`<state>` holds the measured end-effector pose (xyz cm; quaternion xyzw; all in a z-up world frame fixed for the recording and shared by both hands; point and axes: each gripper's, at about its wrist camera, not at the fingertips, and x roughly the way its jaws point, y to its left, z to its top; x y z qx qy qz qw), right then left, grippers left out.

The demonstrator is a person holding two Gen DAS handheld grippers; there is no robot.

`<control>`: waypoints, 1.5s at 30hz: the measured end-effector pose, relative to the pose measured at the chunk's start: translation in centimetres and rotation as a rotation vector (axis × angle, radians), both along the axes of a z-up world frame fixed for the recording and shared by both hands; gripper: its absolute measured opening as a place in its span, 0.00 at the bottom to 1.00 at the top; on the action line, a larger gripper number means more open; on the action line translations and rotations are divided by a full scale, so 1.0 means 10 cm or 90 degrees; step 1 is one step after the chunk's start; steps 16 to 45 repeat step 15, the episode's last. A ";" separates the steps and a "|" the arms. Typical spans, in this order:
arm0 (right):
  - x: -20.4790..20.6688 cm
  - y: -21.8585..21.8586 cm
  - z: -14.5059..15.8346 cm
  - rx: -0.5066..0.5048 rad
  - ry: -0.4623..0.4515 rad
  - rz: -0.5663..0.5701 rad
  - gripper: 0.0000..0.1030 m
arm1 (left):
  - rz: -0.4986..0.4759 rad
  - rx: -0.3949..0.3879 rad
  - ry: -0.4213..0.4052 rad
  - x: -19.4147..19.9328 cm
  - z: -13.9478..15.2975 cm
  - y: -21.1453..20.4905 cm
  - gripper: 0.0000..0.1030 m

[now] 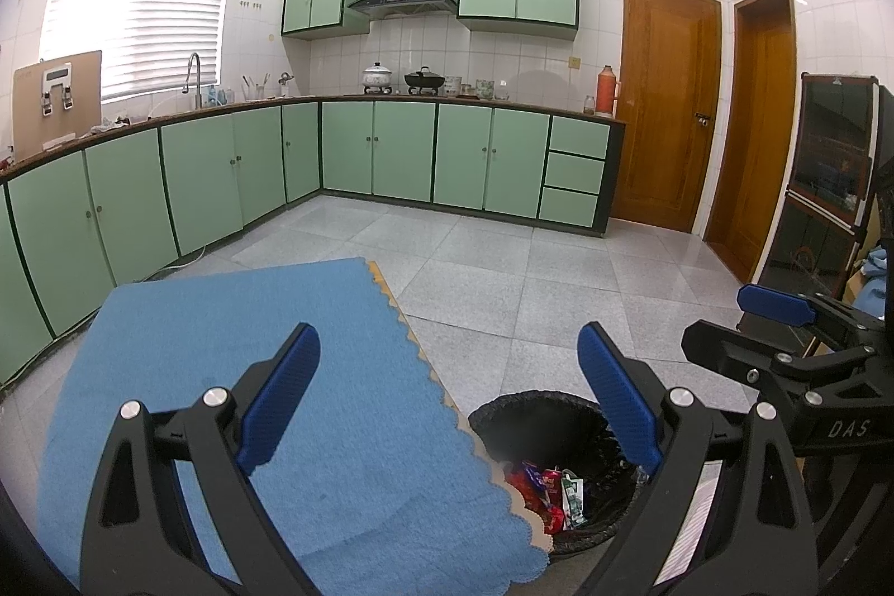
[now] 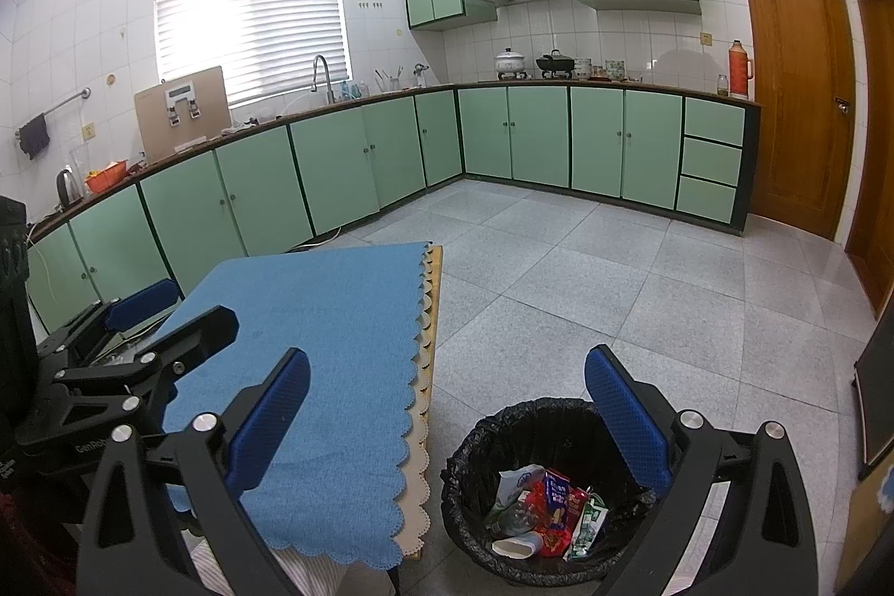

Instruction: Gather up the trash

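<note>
- The left gripper has its jaws spread wide with nothing between them, low in the frame above the edge of the blue cloth.
- The right gripper also has its jaws spread and bare, hanging over the same cloth edge and the bin.
- The black-lined trash bin stands on the floor just beside the cloth-covered surface, at the lower centre.
- The trash, wrappers and a white container, lies inside the bin.
- Green cabinets line the far walls.
</note>
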<state>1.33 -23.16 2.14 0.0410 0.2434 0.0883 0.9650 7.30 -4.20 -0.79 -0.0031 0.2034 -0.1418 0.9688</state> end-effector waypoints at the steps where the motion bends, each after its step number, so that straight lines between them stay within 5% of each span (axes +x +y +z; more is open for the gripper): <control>1: 0.00 0.00 0.00 0.000 0.000 0.000 0.94 | 0.001 -0.001 0.000 0.00 -0.01 -0.03 0.88; 45: 0.00 0.04 -0.02 0.000 0.003 0.000 0.94 | 0.003 0.000 0.003 0.00 -0.03 -0.06 0.88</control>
